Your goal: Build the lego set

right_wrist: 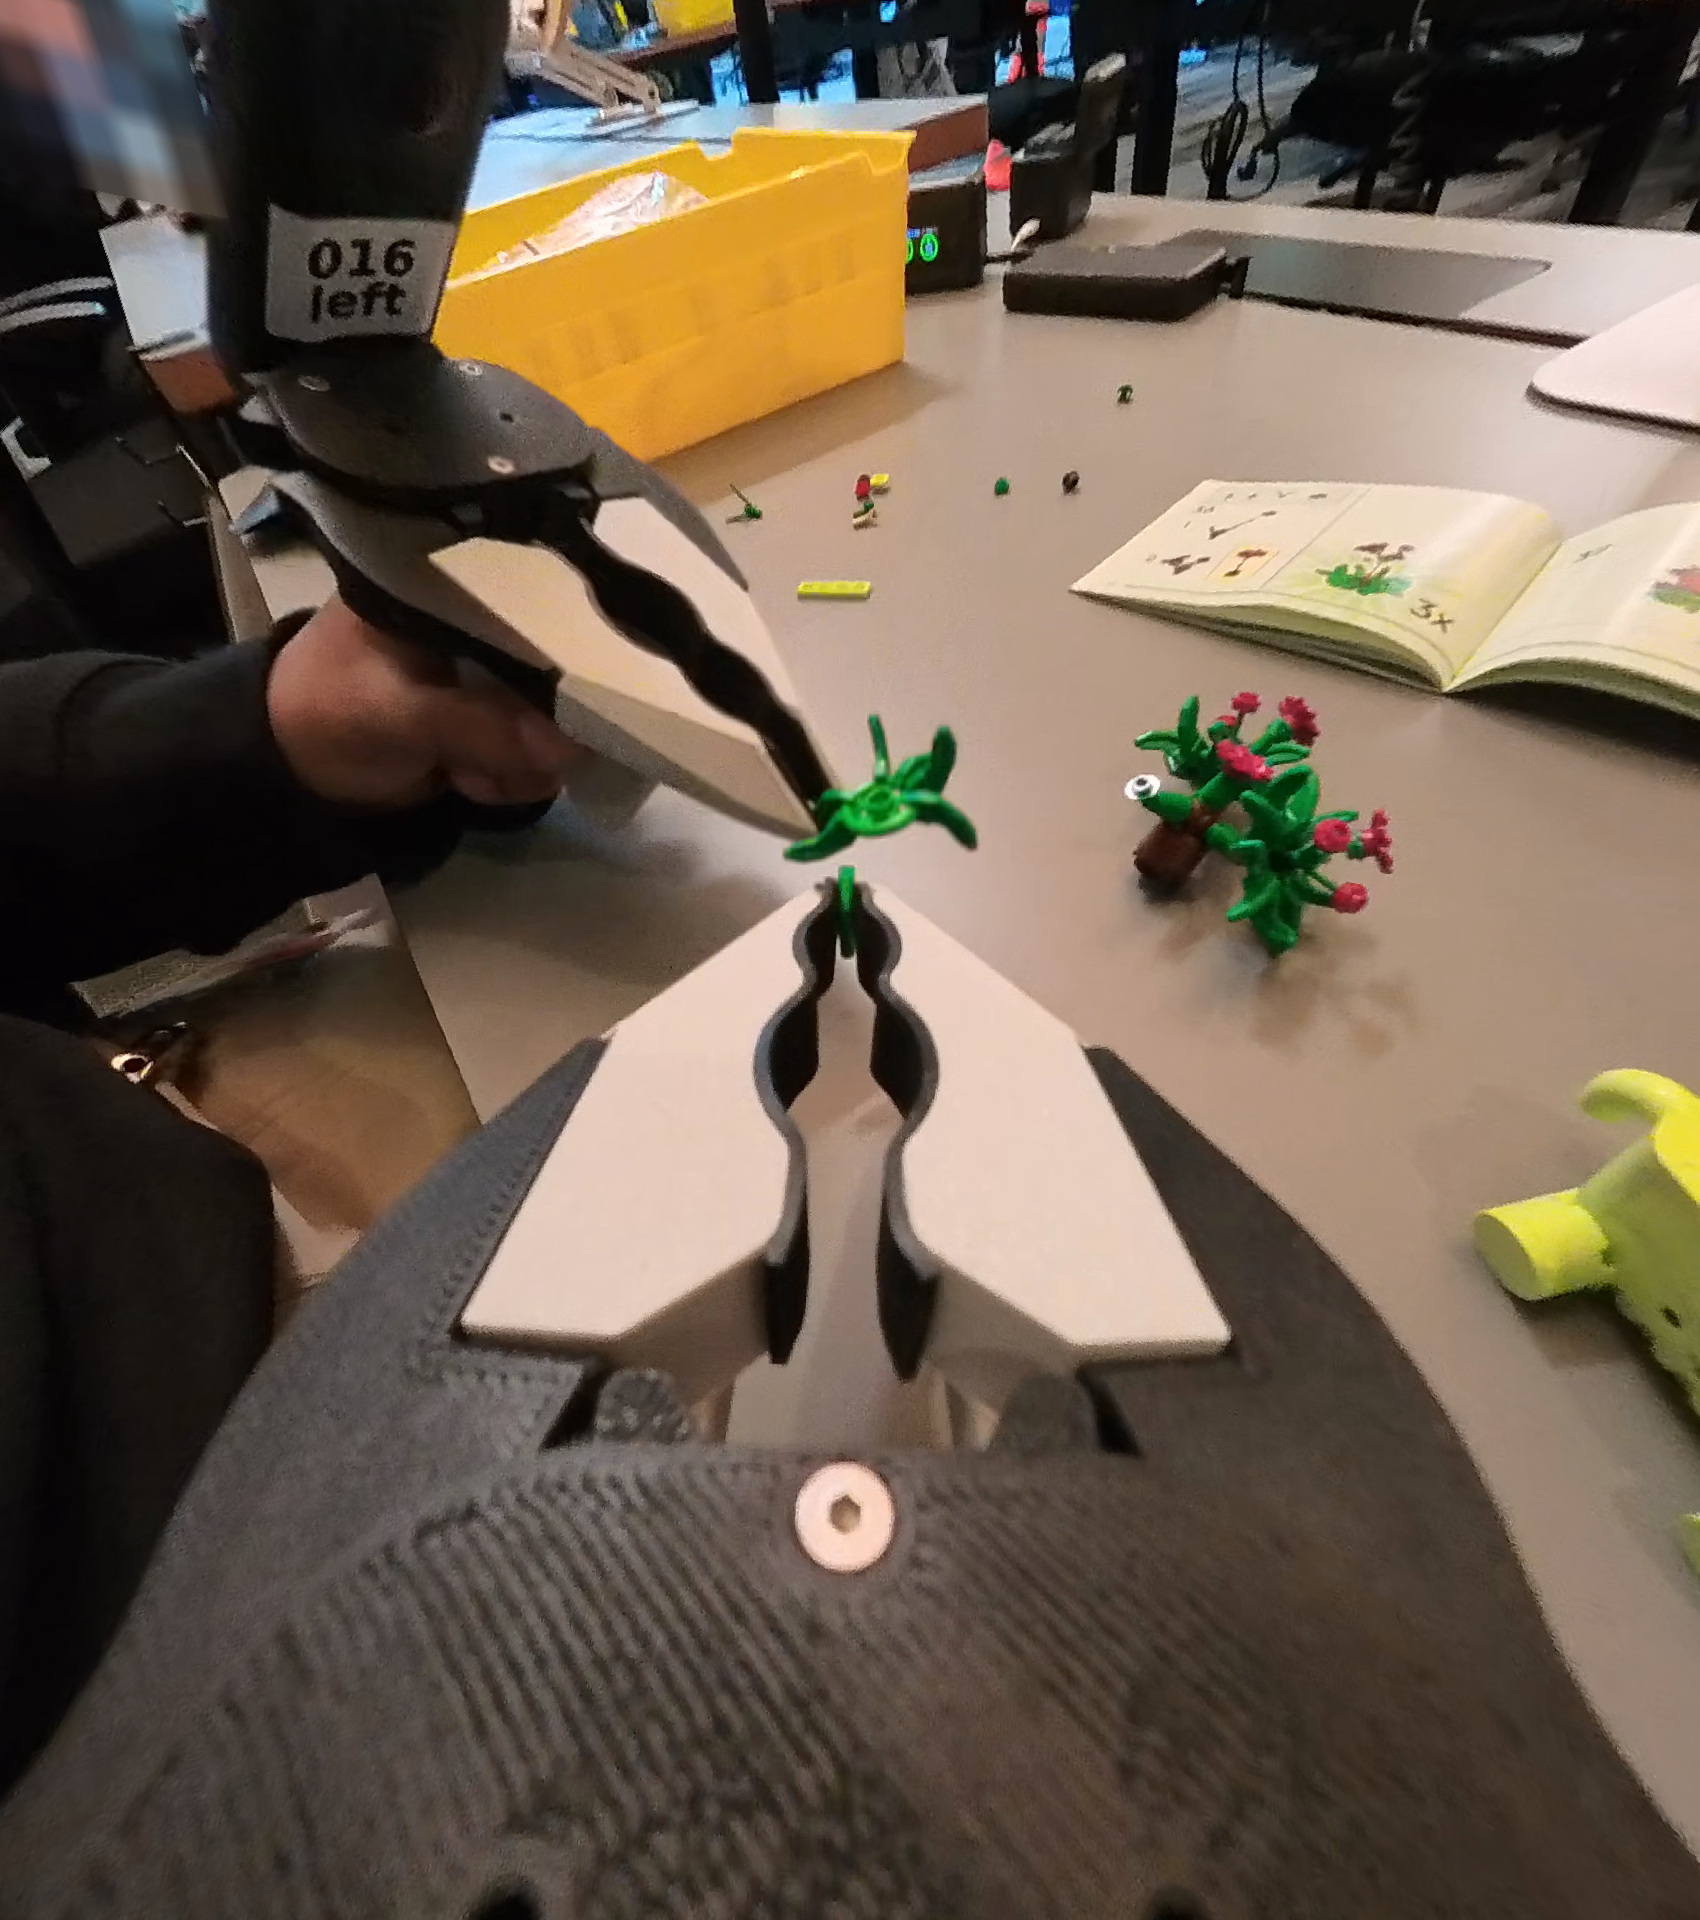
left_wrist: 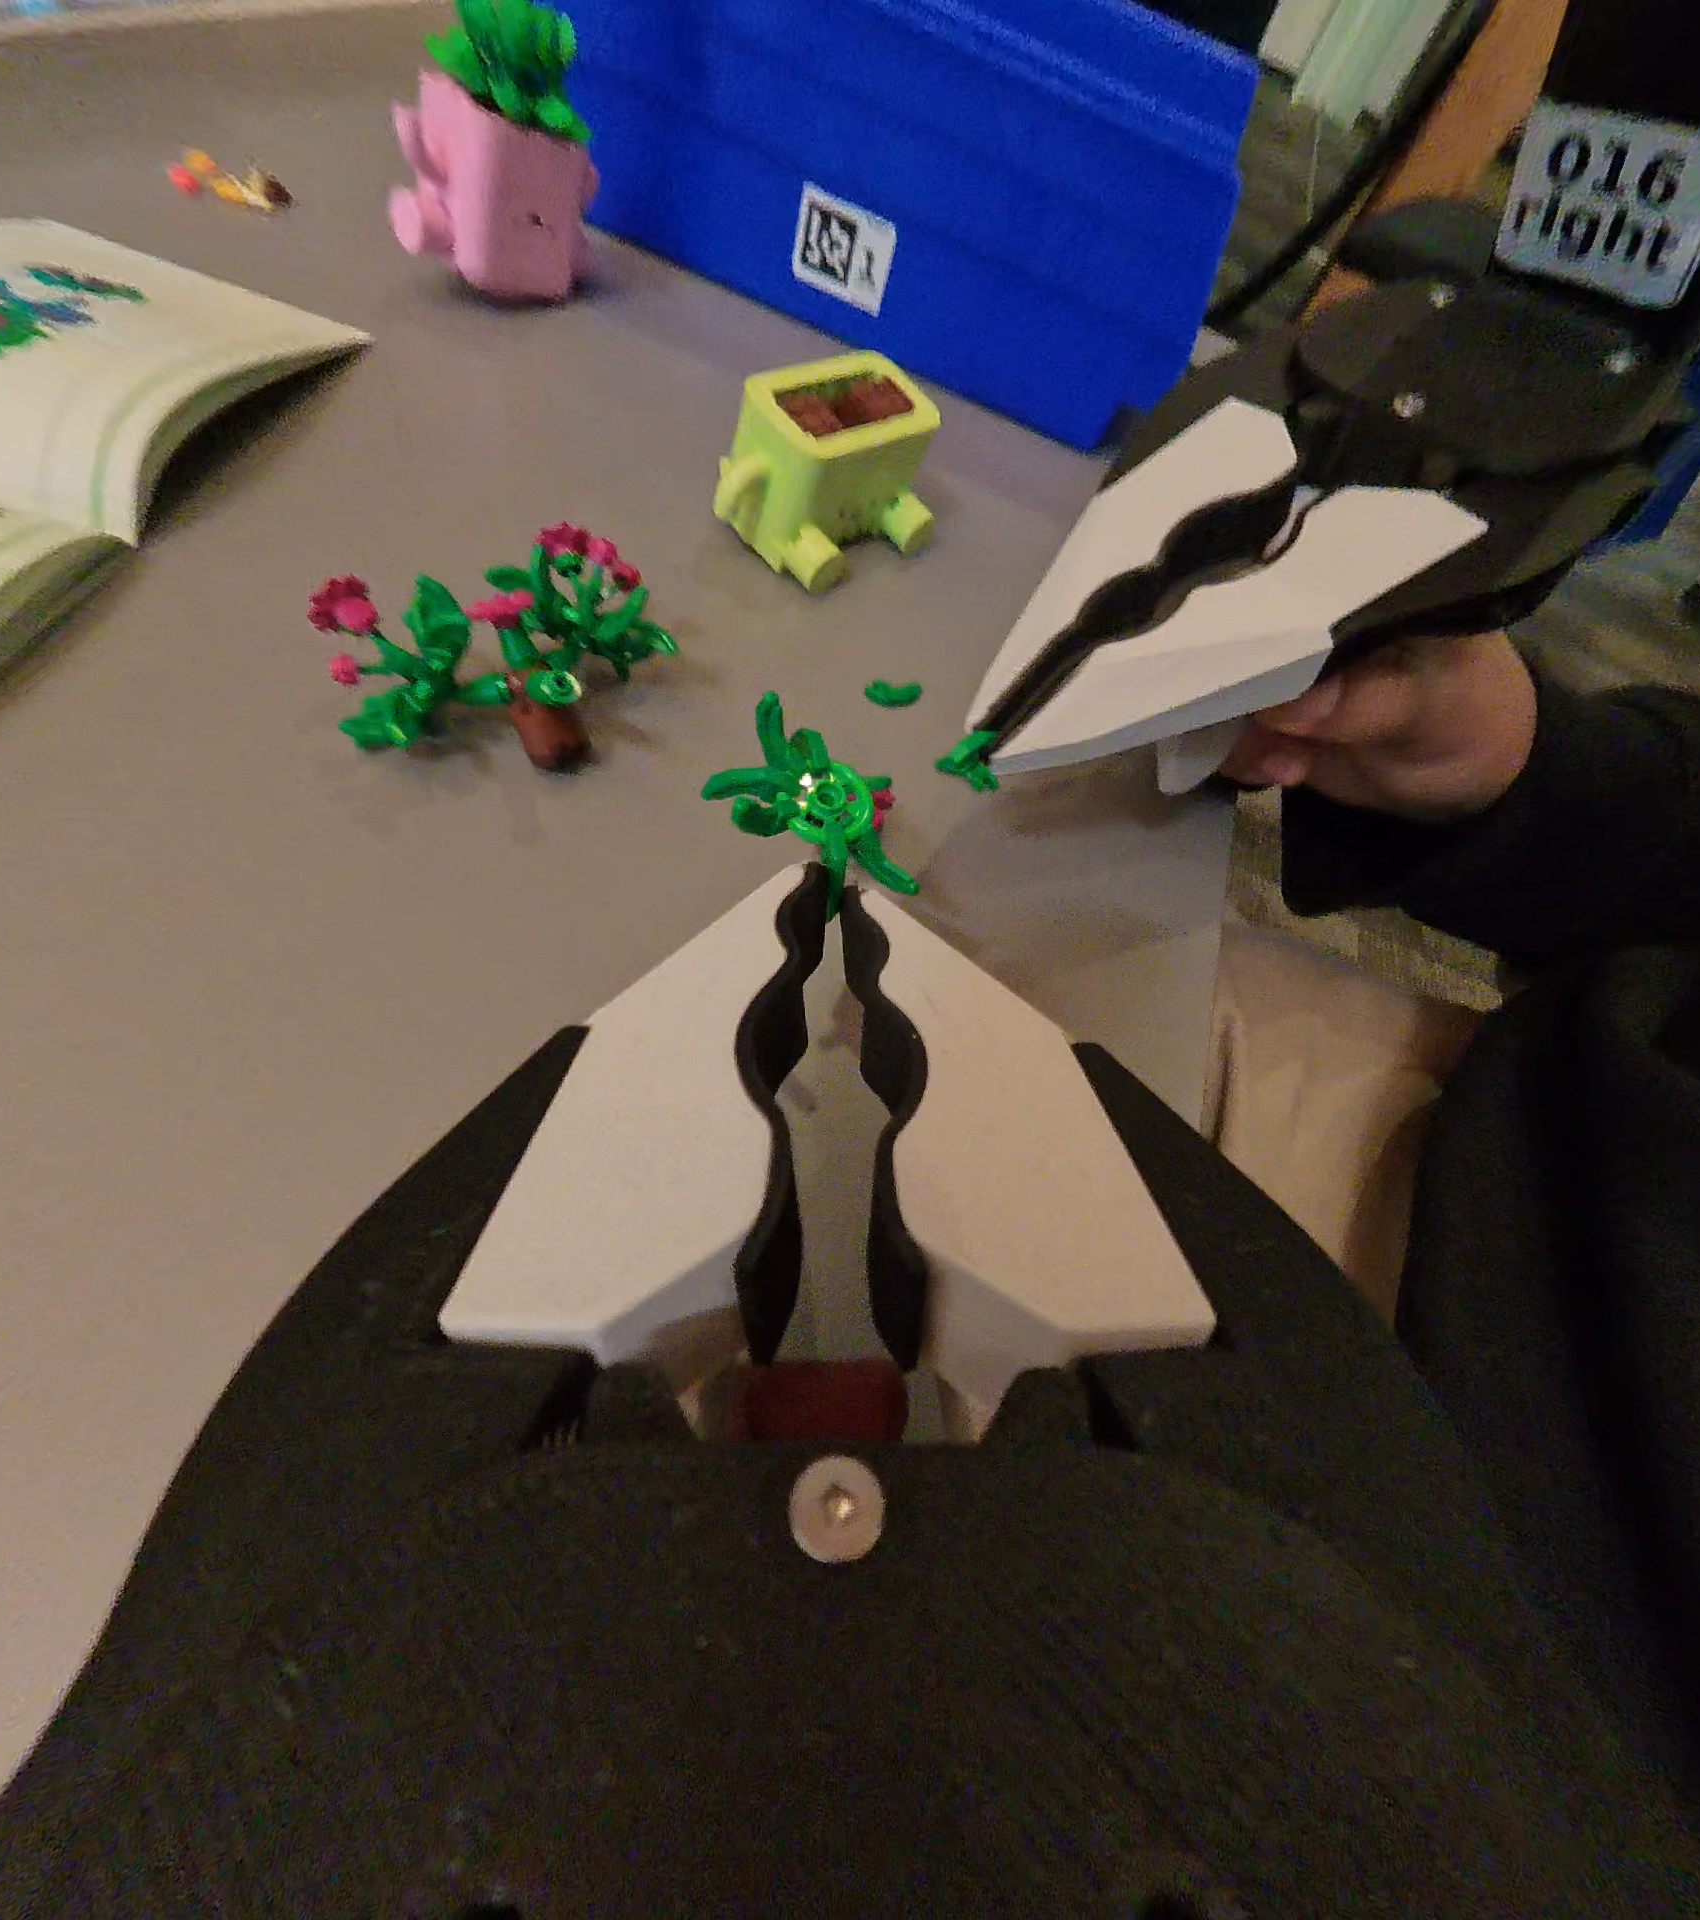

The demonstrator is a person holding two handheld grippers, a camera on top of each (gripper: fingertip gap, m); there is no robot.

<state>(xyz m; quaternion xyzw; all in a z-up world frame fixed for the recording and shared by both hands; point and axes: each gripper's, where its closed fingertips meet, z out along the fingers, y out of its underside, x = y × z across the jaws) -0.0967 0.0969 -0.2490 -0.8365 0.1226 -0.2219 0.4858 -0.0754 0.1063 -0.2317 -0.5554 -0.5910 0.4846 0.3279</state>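
Note:
My left gripper (left_wrist: 830,878) is shut on a green leaf cluster (left_wrist: 815,795) with a round stud centre, held above the grey table (left_wrist: 150,987). It shows in the right wrist view (right_wrist: 815,805) with the cluster (right_wrist: 882,800) at its tips. My right gripper (right_wrist: 846,899) is shut on a small green leaf piece (right_wrist: 846,909), just below the cluster. In the left wrist view the right gripper (left_wrist: 981,750) holds that leaf piece (left_wrist: 968,764) to the right of the cluster. A built plant with pink flowers and a brown stem (left_wrist: 503,644) lies on the table, as the right wrist view (right_wrist: 1261,821) shows too.
A lime green pot with brown top (left_wrist: 825,468) and a pink pot with green plant (left_wrist: 498,177) stand near a blue bin (left_wrist: 929,156). An open instruction booklet (right_wrist: 1469,603) lies on the table. A yellow bin (right_wrist: 690,281) and several loose small pieces (right_wrist: 867,499) sit beyond. One loose green leaf (left_wrist: 893,691) lies nearby. My left and right fingertips are right by each other.

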